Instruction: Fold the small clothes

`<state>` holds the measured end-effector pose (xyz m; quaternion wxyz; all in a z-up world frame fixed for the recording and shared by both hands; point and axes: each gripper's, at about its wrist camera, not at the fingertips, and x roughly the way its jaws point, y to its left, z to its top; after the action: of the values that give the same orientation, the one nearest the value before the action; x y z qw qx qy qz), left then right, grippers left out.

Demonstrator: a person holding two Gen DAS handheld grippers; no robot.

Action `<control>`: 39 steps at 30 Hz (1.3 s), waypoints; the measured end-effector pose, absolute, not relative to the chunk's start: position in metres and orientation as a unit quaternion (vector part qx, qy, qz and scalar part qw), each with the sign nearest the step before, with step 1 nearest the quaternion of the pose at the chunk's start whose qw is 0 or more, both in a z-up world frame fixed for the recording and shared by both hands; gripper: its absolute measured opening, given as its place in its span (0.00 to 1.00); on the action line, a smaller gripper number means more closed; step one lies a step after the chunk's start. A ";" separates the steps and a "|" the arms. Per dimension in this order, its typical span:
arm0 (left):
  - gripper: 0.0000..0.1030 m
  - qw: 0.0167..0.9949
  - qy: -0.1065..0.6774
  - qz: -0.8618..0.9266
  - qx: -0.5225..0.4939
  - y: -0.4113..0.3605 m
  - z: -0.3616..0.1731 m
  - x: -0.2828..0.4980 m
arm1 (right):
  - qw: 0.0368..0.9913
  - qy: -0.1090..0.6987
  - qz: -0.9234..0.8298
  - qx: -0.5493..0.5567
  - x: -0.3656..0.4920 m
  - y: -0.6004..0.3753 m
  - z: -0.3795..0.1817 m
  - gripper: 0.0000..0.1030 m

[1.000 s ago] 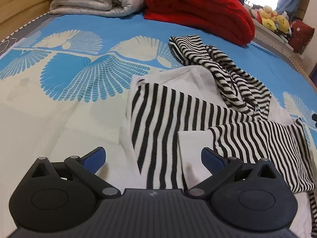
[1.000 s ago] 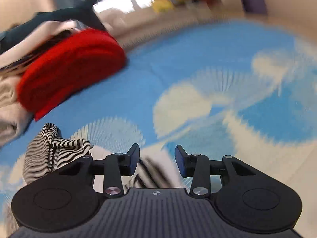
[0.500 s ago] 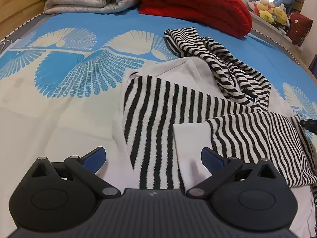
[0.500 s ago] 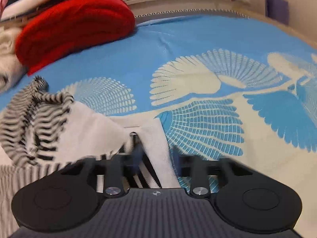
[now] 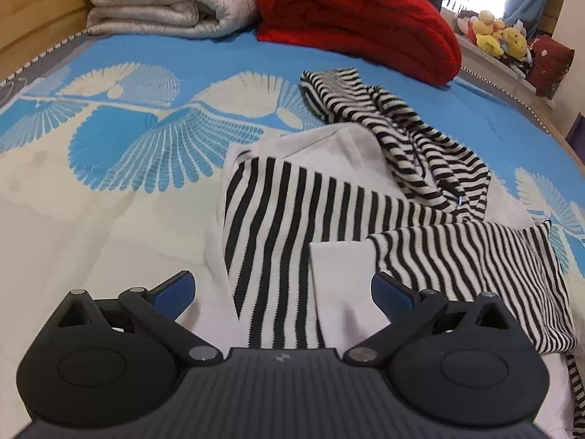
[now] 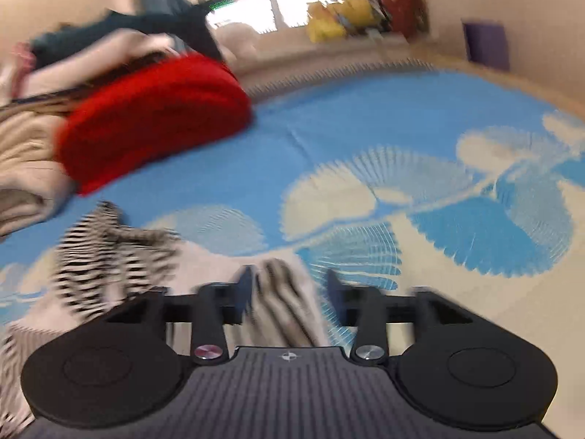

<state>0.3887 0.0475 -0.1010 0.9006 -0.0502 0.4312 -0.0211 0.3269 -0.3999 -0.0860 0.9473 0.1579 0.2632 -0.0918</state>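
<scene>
A black-and-white striped garment (image 5: 292, 219) with white parts lies crumpled on the blue and cream bedspread (image 5: 109, 190). A striped hood or sleeve (image 5: 384, 120) trails toward the back. My left gripper (image 5: 281, 292) is open wide, just above the garment's near edge and a white cuff (image 5: 340, 274). In the blurred right wrist view, my right gripper (image 6: 289, 289) is partly open over a corner of the same garment (image 6: 281, 303); the striped bundle (image 6: 109, 252) lies to its left. Neither gripper holds cloth.
A folded red blanket (image 5: 358, 18) and a rolled beige blanket (image 5: 164, 3) lie at the head of the bed; the red one also shows in the right wrist view (image 6: 153, 120). Plush toys (image 5: 501, 36) sit on a ledge at the back right. A wooden bed frame (image 5: 33, 33) runs along the left.
The left gripper has shifted slightly over the garment and stays open. The right gripper has swung about quickly, its view now blurred, and its jaws look wider apart than before.
</scene>
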 end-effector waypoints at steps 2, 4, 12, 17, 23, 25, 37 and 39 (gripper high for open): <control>1.00 0.904 0.423 -0.023 -0.053 0.044 -0.094 0.381 | 0.956 0.246 -0.077 0.142 0.291 -0.375 -0.069 0.69; 1.00 0.907 0.416 -0.033 -0.063 0.039 -0.086 0.372 | 0.958 0.243 -0.079 0.134 0.255 -0.353 -0.059 0.78; 1.00 0.922 0.381 -0.057 -0.052 0.017 -0.061 0.319 | 0.966 0.217 -0.102 0.101 0.163 -0.284 -0.082 0.83; 1.00 0.928 0.368 -0.053 -0.038 0.016 -0.052 0.300 | 0.970 0.235 -0.069 0.010 0.173 -0.257 -0.101 0.83; 1.00 0.931 0.363 -0.036 -0.022 0.022 -0.050 0.302 | 0.965 0.256 -0.055 0.008 0.190 -0.245 -0.109 0.83; 1.00 0.929 0.367 -0.039 -0.022 0.023 -0.051 0.303 | 0.966 0.255 -0.052 0.005 0.194 -0.242 -0.108 0.83; 1.00 0.928 0.370 -0.046 -0.012 0.021 -0.054 0.305 | 0.951 0.293 -0.063 0.078 0.209 -0.262 -0.116 0.83; 1.00 0.927 0.371 -0.046 -0.013 0.020 -0.054 0.305 | 0.946 0.302 -0.066 0.100 0.210 -0.269 -0.118 0.83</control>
<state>0.3046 0.0204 -0.0545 0.9272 -0.0135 0.3714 -0.0461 0.2102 -0.2687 -0.1177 0.9458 0.1003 0.3017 -0.0663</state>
